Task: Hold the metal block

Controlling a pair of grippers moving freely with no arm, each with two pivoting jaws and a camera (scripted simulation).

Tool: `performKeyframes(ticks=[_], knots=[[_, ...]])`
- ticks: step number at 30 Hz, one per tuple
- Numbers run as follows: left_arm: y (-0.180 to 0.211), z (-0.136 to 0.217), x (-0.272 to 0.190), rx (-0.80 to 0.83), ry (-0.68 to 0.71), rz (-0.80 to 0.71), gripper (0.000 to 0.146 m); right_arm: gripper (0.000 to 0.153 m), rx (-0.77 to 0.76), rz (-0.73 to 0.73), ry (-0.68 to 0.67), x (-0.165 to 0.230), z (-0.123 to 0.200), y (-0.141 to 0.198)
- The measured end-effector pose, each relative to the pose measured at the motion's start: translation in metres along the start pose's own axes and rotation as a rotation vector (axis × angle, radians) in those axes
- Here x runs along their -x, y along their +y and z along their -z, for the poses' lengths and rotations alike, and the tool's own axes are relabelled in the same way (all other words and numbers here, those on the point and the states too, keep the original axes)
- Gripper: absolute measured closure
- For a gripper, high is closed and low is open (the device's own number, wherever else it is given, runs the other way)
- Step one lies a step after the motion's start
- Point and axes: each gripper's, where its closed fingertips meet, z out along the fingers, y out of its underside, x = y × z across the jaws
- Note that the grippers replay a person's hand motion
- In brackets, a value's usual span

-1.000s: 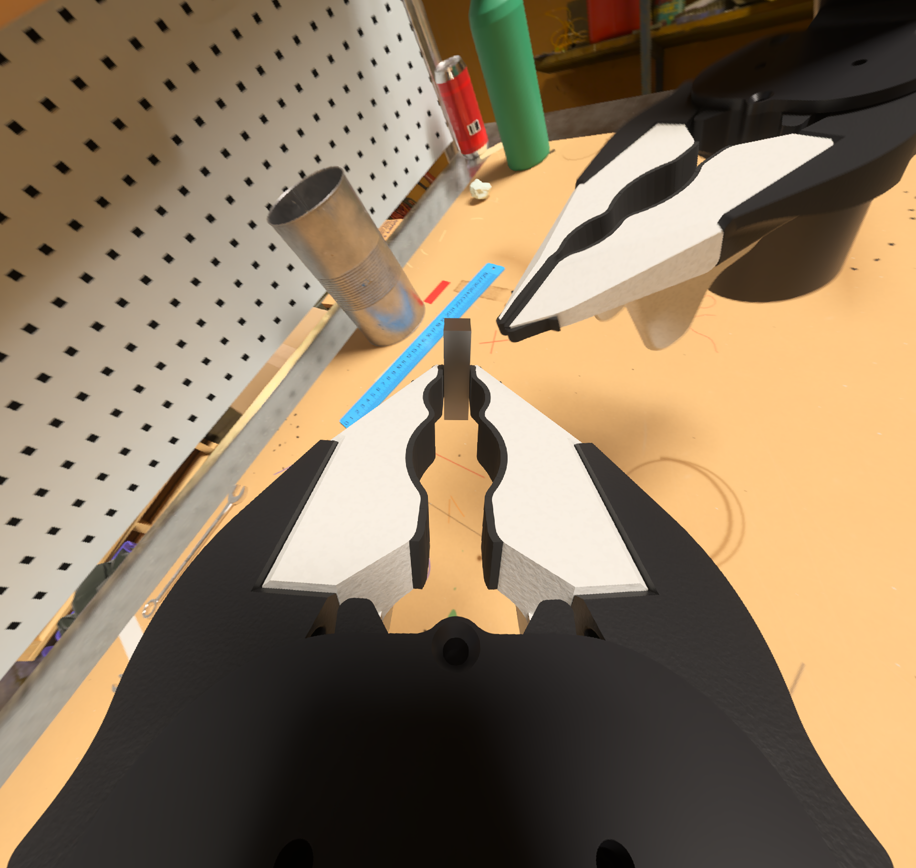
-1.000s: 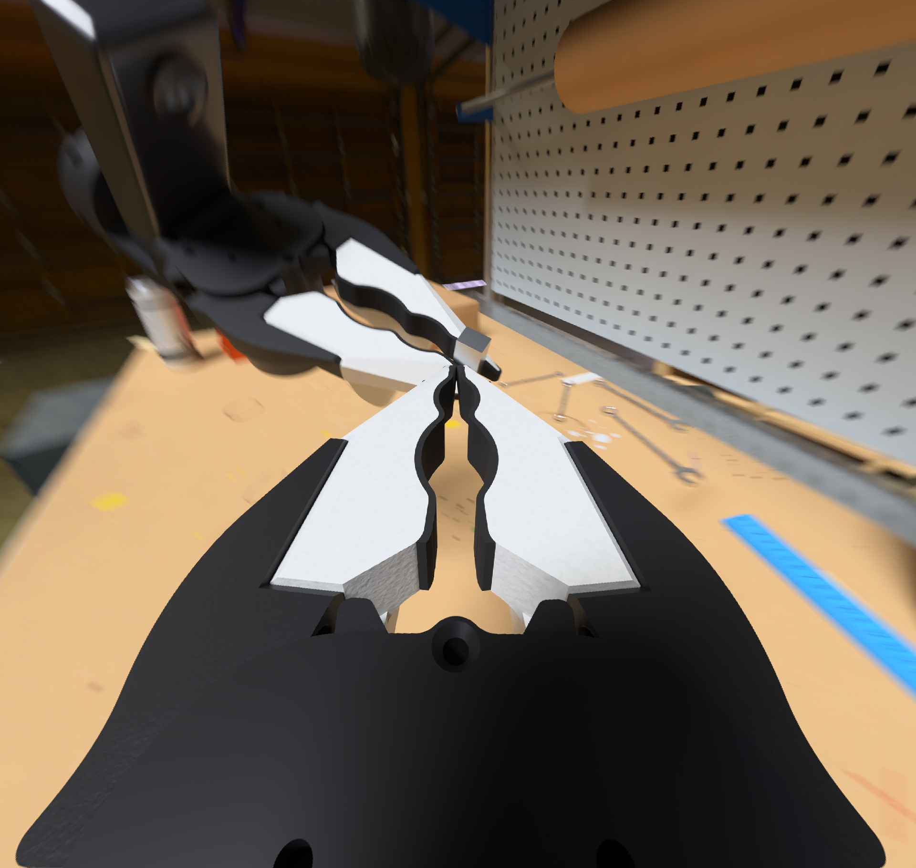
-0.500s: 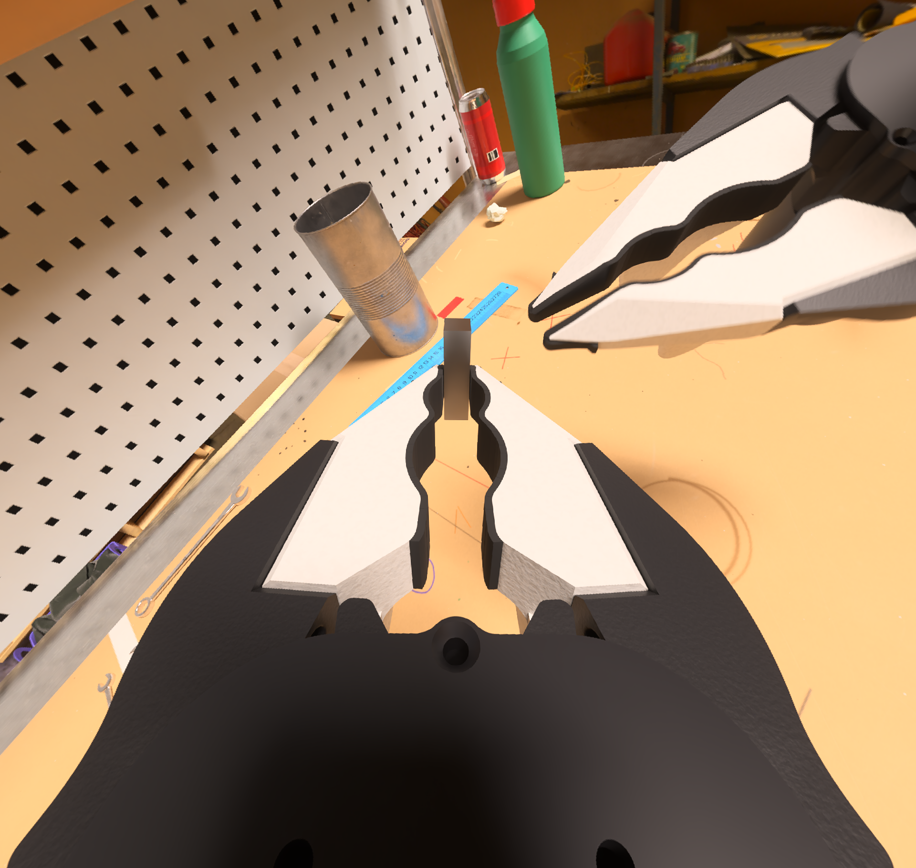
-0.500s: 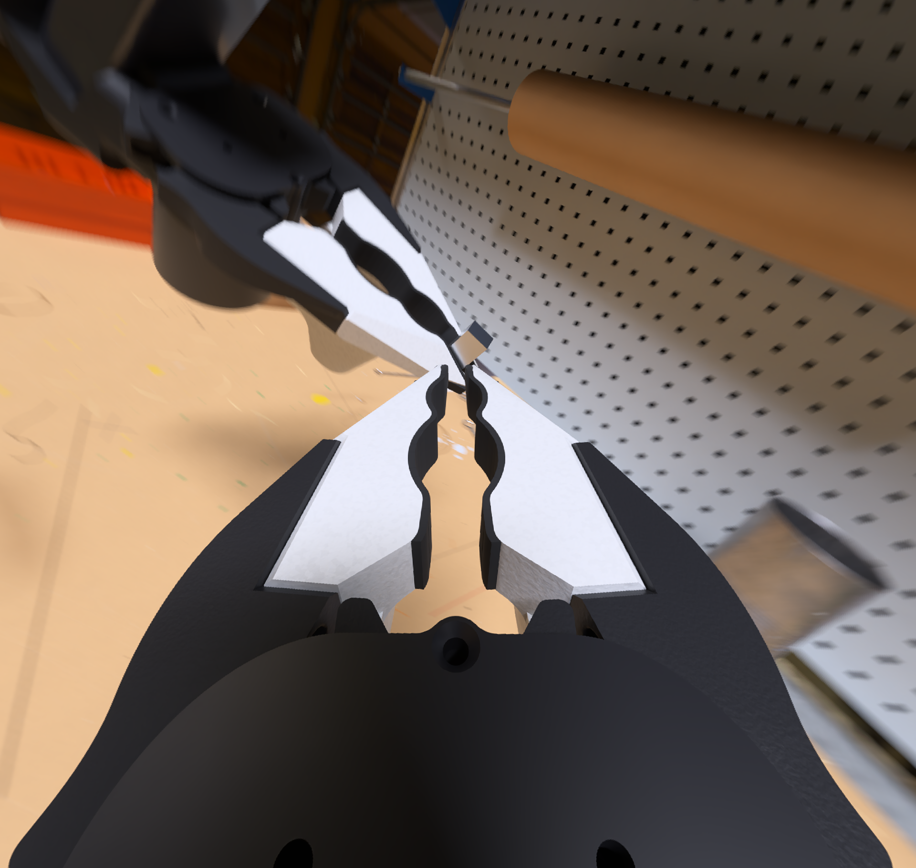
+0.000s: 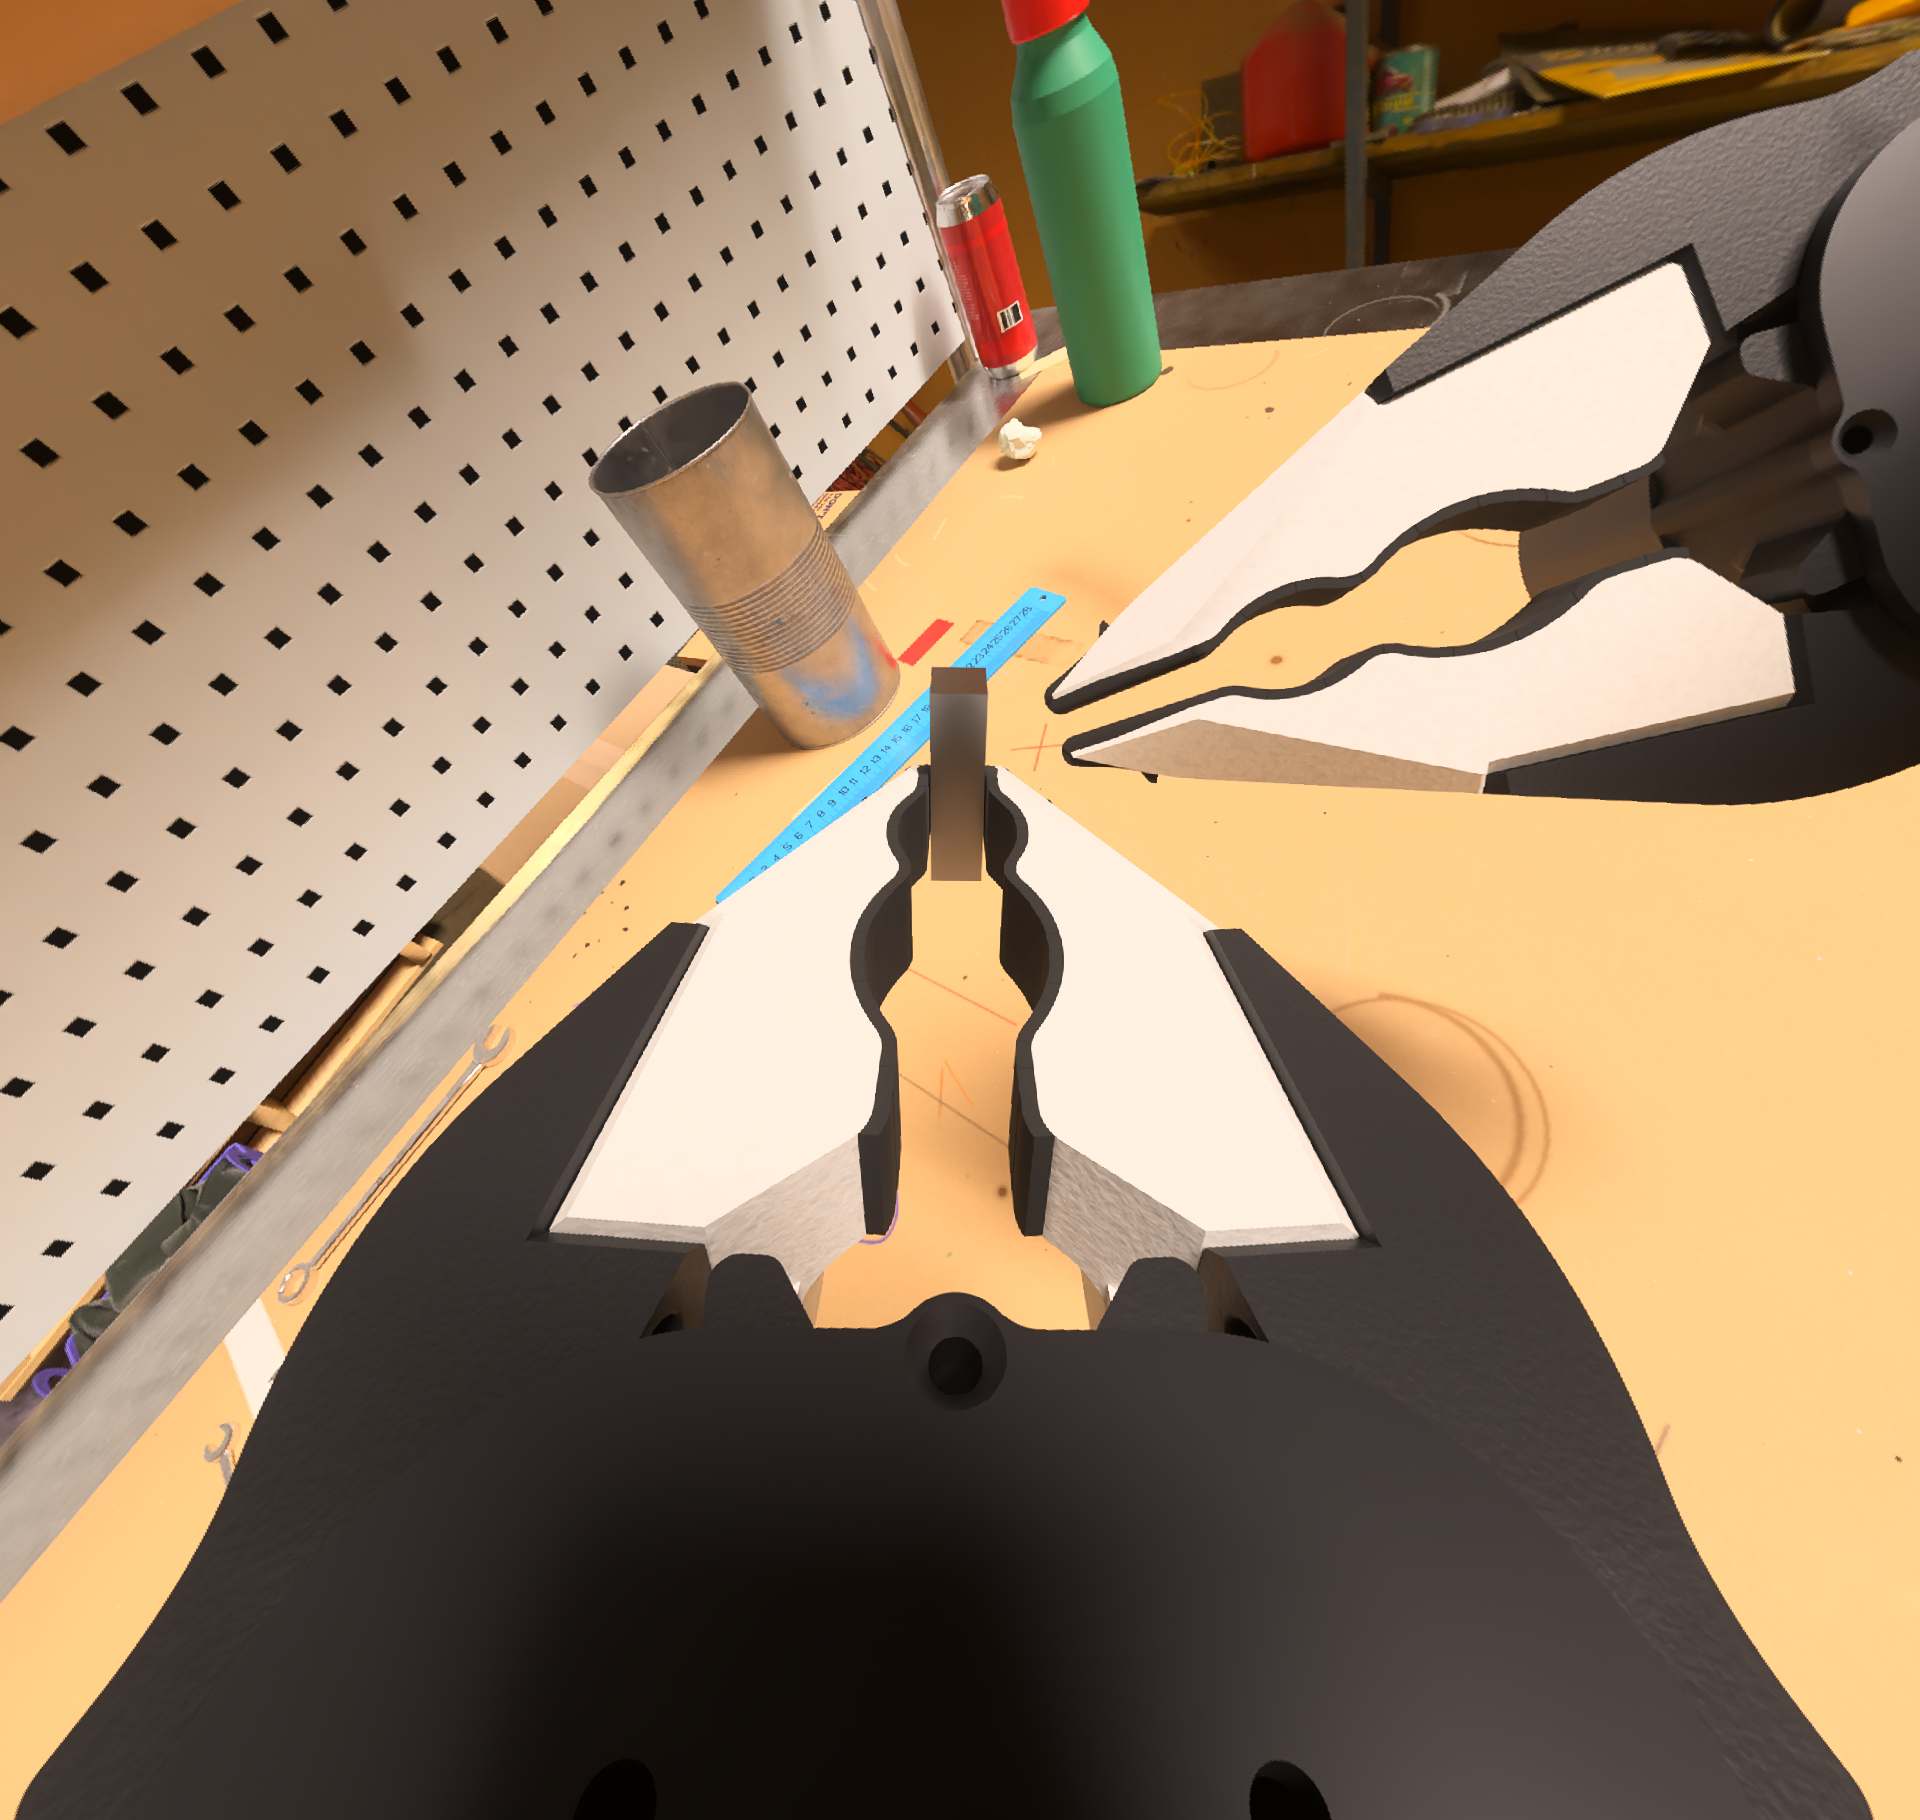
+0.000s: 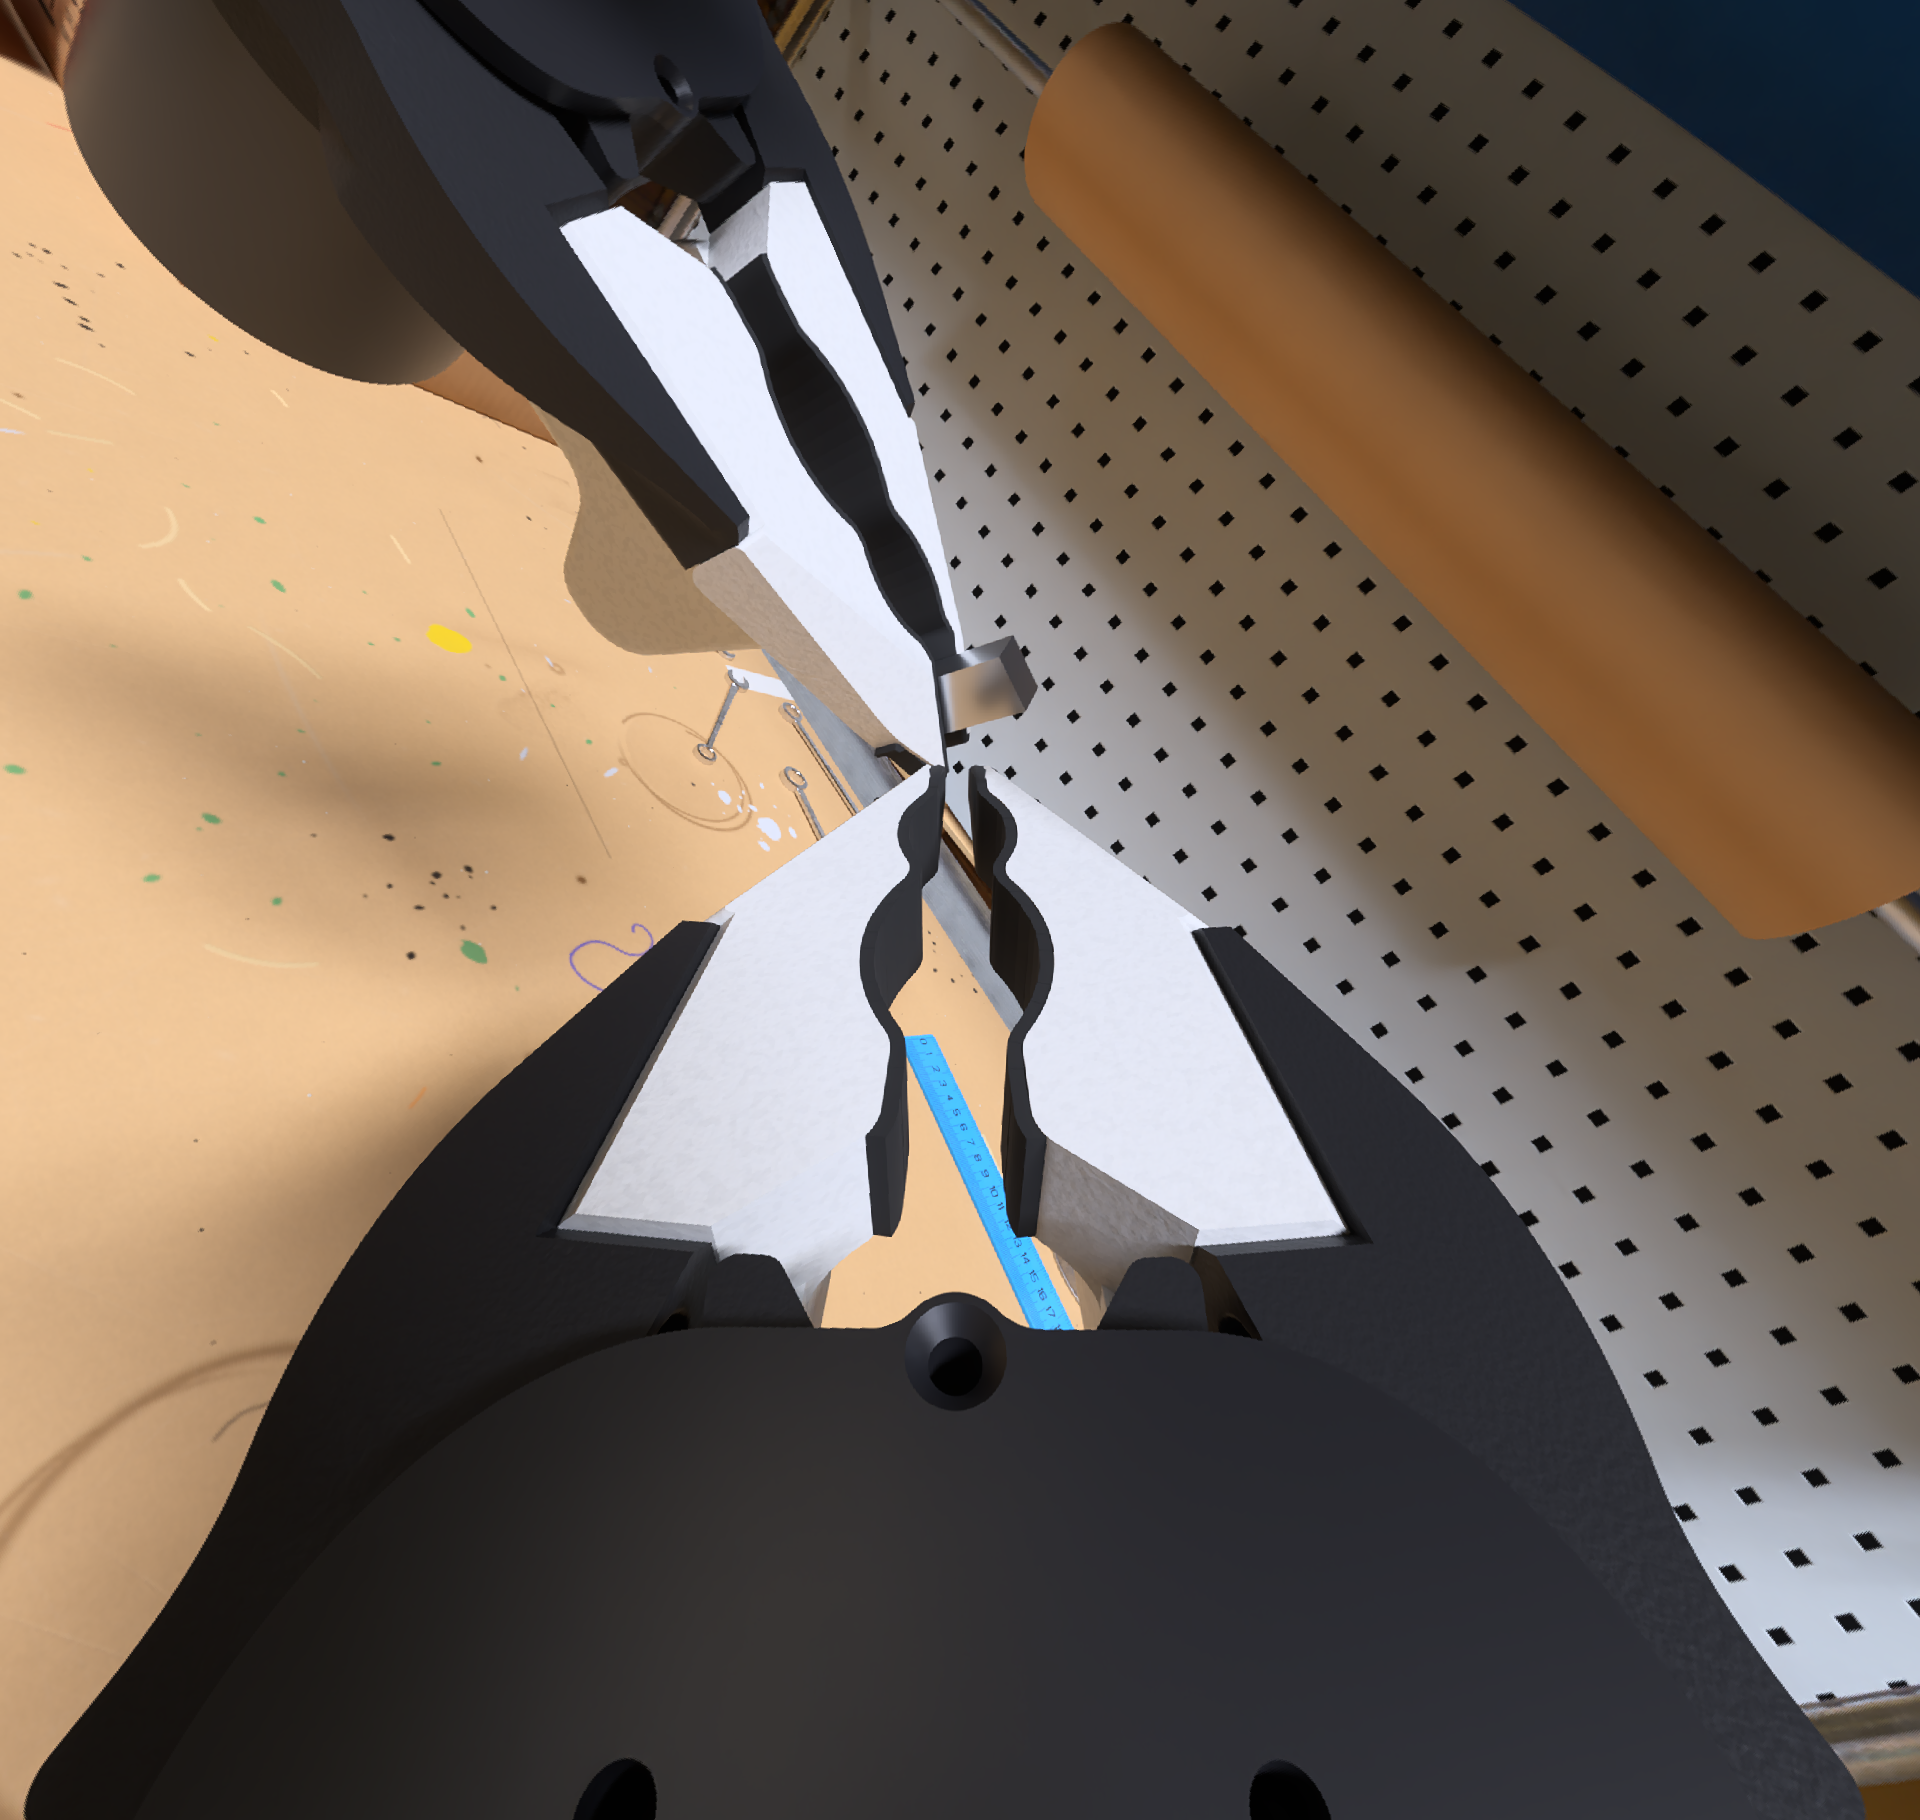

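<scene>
1. We are working over the tan desk (image 5: 1558,939), with the white pegboard (image 5: 312,420) running along its far edge and a brown paper roll (image 6: 1455,482) hanging on it.
2. Our left gripper (image 5: 956,783) is clenching the metal block (image 5: 957,773) at its fingertips, carrying it in the air above the desk near the pegboard edge; so the holding, as we judge it, is done, and what is left is keeping the grip steady.
3. Our right gripper (image 6: 954,783) is hovering just beside the block, not touching it, its jaws nearly closed with a thin gap between the tips and nothing in them.
4. A green bottle (image 5: 1081,191) and a red can (image 5: 985,274) are standing toward the far corner; a steel cup (image 5: 743,565) is sitting by the pegboard edge, a blue ruler (image 5: 894,742) lying beside it.
5. The block is looking small, rectangular, grey and smooth, with a bright sheen in the right wrist view (image 6: 982,692), most of it sticking out past the tips.
</scene>
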Motion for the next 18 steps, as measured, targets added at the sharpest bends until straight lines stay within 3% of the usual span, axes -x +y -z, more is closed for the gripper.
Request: performKeyframes(ticks=[8,18], knots=[[0.0006,0.0007,0.0004,0.003,0.009,0.005,0.137,0.143,0.005,0.015,-0.011,-0.0006,0.0010,0.0061],[0.0022,-0.0016,-0.0063,0.025,0.025,-0.024,0.137,0.153,0.024,0.060,-0.002,-0.0038,0.0031,0.0096]])
